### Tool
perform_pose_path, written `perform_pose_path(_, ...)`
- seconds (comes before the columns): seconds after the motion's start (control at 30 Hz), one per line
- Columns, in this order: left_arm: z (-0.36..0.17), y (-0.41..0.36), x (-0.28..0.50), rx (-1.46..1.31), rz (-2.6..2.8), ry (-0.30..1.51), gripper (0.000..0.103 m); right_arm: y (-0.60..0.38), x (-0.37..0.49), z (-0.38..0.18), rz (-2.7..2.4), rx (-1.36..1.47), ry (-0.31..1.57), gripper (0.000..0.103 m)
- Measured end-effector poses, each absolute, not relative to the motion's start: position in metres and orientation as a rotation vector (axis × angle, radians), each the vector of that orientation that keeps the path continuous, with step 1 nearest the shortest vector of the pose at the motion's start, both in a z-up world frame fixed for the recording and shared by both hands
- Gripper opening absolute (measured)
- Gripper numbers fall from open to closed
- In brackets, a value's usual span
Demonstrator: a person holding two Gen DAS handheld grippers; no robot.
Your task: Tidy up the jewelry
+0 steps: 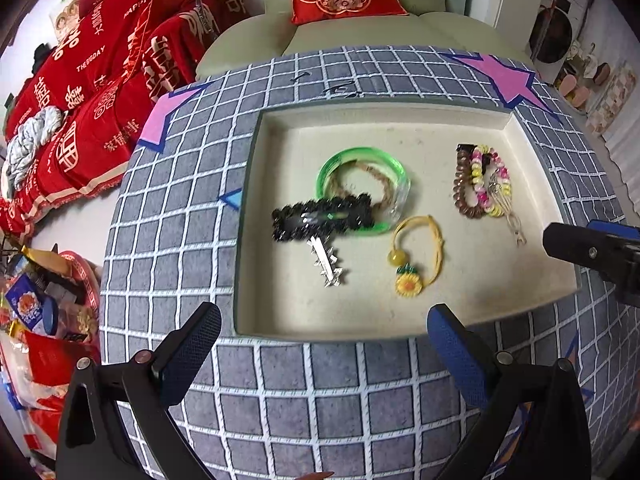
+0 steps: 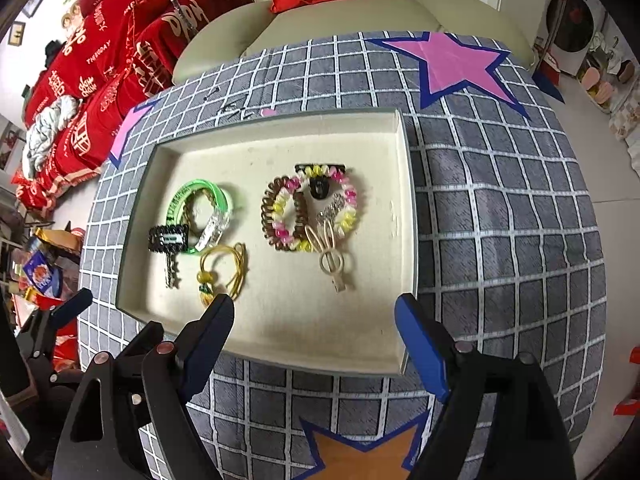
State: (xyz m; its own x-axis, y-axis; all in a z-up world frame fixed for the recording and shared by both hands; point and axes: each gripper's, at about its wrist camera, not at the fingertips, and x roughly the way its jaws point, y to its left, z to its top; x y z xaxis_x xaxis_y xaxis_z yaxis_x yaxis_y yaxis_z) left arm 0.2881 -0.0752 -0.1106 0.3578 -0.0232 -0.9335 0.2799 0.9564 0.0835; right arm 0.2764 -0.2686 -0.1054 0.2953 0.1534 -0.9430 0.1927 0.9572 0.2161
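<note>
I am holding my left gripper [image 1: 324, 332] tipped steeply down at the bottom of its frame, over the tray's near rim, and my right gripper [image 2: 316, 320] likewise over the cream tray [image 2: 280, 332]. In the tray's left half a green bangle [image 1: 362, 188] is lying with a black glitter clip [image 1: 322, 218] overlapping it, a silver clip [image 1: 328, 264] just below, and a yellow sunflower cord [image 1: 416, 256] beside them. At centre right a brown coil tie [image 2: 276, 216] and a pink-yellow coil tie [image 2: 348, 204] are overlapping, seemingly atop a beige clip [image 2: 334, 264]. The checked cloth [image 2: 500, 240] is lying beneath everything. Both claws are gaping wide, gripping nothing.
</note>
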Motion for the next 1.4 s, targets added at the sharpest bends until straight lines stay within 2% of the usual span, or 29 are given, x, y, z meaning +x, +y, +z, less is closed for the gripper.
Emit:
perform_pose_path(0.43, -0.083, -0.044, 0.242, 0.227, -0.203, 1.199, 0.103, -0.247, 0.226, -0.096, -0.038, 0.298, 1.332, 0.085)
perform_pose_path(0.93, -0.006, -0.015, 0.174, 0.178, -0.196, 1.121, 0.103, -0.218, 0.143, -0.005, -0.091, 0.227, 1.180, 0.085)
perform_pose_path(1.4, 0.052, -0.007, 0.136, 0.171, -0.179, 1.008, 0.103, -0.209, 0.099, 0.054, -0.158, 0.191, 1.055, 0.085)
